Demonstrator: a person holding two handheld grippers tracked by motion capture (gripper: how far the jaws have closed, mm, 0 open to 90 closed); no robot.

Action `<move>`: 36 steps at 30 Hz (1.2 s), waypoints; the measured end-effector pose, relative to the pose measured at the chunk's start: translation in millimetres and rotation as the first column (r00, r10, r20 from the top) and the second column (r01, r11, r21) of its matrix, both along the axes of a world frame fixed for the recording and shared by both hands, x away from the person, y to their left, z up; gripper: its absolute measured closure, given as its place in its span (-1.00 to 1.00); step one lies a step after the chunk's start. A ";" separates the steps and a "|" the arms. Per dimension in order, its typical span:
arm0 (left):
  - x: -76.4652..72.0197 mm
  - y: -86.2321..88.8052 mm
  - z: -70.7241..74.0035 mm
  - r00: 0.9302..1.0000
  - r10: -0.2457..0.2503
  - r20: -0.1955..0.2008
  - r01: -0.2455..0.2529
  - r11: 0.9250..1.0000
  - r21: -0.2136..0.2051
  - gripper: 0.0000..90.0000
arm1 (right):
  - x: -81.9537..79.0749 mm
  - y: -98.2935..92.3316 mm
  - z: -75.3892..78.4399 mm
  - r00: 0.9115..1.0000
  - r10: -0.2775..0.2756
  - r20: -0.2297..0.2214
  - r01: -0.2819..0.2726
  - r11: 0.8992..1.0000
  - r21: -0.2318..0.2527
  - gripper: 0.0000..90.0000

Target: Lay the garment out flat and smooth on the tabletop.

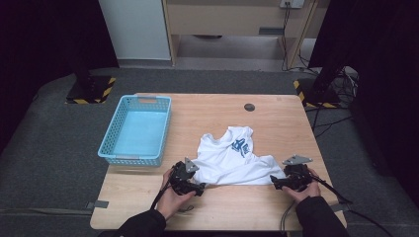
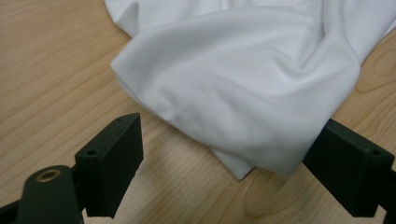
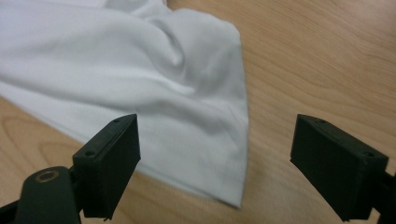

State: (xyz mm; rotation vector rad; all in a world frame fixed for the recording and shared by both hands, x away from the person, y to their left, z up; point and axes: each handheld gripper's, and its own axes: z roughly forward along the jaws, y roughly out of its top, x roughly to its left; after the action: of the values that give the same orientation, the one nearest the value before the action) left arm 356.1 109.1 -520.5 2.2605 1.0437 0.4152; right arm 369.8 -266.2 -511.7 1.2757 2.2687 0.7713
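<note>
white shirt (image 1: 232,158), blue print on its front, lettering too small to read

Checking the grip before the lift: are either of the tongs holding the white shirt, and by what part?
Nothing is held. Both the left tongs and the right tongs stand open around bottom corners of the white shirt, not pinching.

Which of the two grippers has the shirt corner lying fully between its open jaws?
The right gripper: the shirt corner lies on the table between its jaws. At the left gripper the cloth drapes over one jaw.
</note>
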 end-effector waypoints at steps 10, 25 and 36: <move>2.0 -9.2 -5.9 1.000 0.018 0.022 -0.018 1.000 0.025 -0.76 | 16.2 11.8 -11.0 1.000 0.012 -0.027 -0.013 0.999 -0.036 -0.65; -2.5 0.8 3.3 1.000 0.027 0.015 -0.027 0.999 -0.045 -0.56 | -10.3 3.2 -5.6 0.996 0.051 -0.078 -0.054 0.998 -0.038 -0.68; 23.8 -8.5 -8.4 0.996 0.068 0.062 -0.065 0.996 -0.053 -0.53 | 6.6 22.9 -5.2 0.998 0.041 -0.057 -0.042 0.999 -0.020 -0.69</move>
State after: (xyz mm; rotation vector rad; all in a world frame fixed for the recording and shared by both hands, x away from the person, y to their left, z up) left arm 379.9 100.6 -528.9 2.1580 1.0871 0.4801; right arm 376.4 -243.2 -516.8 1.2600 2.3488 0.7327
